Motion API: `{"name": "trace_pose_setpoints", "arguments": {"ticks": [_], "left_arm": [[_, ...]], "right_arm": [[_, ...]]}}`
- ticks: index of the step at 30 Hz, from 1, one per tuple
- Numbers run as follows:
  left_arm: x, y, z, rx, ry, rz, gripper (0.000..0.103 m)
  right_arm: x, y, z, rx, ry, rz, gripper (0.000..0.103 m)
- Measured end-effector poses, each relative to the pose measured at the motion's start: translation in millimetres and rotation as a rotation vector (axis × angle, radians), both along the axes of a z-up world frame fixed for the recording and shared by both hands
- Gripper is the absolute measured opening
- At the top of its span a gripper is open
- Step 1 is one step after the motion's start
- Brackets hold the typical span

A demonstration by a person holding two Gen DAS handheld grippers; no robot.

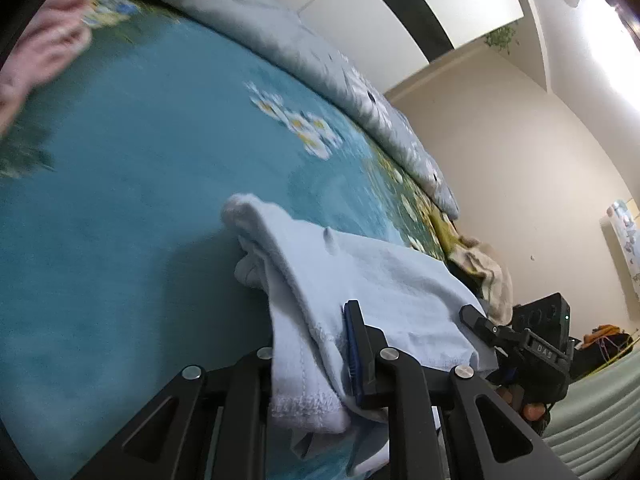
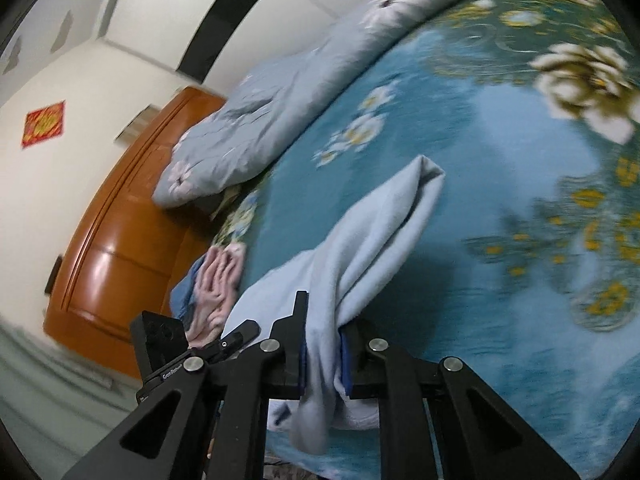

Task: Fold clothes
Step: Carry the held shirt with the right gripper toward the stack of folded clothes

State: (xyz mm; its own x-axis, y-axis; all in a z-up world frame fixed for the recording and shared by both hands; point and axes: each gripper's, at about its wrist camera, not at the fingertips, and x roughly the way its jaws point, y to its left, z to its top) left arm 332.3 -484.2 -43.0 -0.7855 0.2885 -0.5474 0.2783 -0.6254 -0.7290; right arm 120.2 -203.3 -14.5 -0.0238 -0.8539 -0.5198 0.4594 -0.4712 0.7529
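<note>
A pale blue garment [image 1: 360,280] hangs between my two grippers above a teal flowered bedspread [image 1: 120,200]. My left gripper [image 1: 320,344] is shut on one hemmed edge of it; only one finger [image 1: 360,344] shows, the cloth covers the other. In the right wrist view my right gripper [image 2: 324,344] is shut on the garment [image 2: 372,232], which bunches and stretches away from the jaws over the bedspread [image 2: 480,160]. The other gripper [image 1: 532,344] shows at the right of the left wrist view, and at the lower left of the right wrist view [image 2: 192,344].
A pink garment [image 1: 44,52] lies at the far left of the bed; it also shows in the right wrist view [image 2: 218,284]. A grey-blue flowered quilt [image 1: 304,40] is heaped along the bed's far side. A wooden headboard [image 2: 120,240] stands behind. A beige cloth [image 1: 488,276] lies at the bed's edge.
</note>
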Motion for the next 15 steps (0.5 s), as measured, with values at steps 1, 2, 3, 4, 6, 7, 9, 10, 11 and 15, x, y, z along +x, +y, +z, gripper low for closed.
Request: {"name": "trace_pose_setpoints", "arguments": {"ticks": [1,2,3,4,6,7,9,10,11,15], "left_arm": [[10.7,-6.9,4.5,-0.013,0.004,0.009,0.019],[20.5,-13.3,9.6,-0.031,0.006,0.015,0.018],[29.3,-19.1,14.6,-0.049,0.005,0.021,0.019],[38.4,-25.7,20.5,-0.070,0.006,0.024,0.019],[57.2,-39.8,34.3,-0.114,0.011,0.027,0.018],[66.5,-46.5,42.0,-0.137,0.015,0.028,0.018],[82.7,-58.2,55.3,-0.181,0.019,0.026,0.018],[90.4,-64.1,61.7,-0.211,0.016,0.022,0.018],[98.0,-69.6,66.5,-0.237,0.013,0.018,0.017],[120.0,-91.2,78.9,-0.287,0.001,-0.011,0.017]], "right_arm": [[5.3,-8.7,2.4,-0.008,0.006,0.021,0.013],[11.1,-17.9,4.4,-0.015,0.012,0.041,0.013],[17.3,-28.5,6.5,-0.023,0.017,0.064,0.013],[23.2,-39.1,8.6,-0.030,0.020,0.085,0.013],[34.3,-57.9,13.2,-0.041,0.024,0.116,0.013],[41.3,-68.8,16.6,-0.049,0.030,0.136,0.013],[54.1,-85.7,23.2,-0.061,0.044,0.168,0.013],[61.2,-94.7,26.9,-0.067,0.054,0.185,0.013],[68.4,-103.7,30.7,-0.074,0.063,0.203,0.013],[86.1,-128.9,41.0,-0.077,0.090,0.248,0.013]]}}
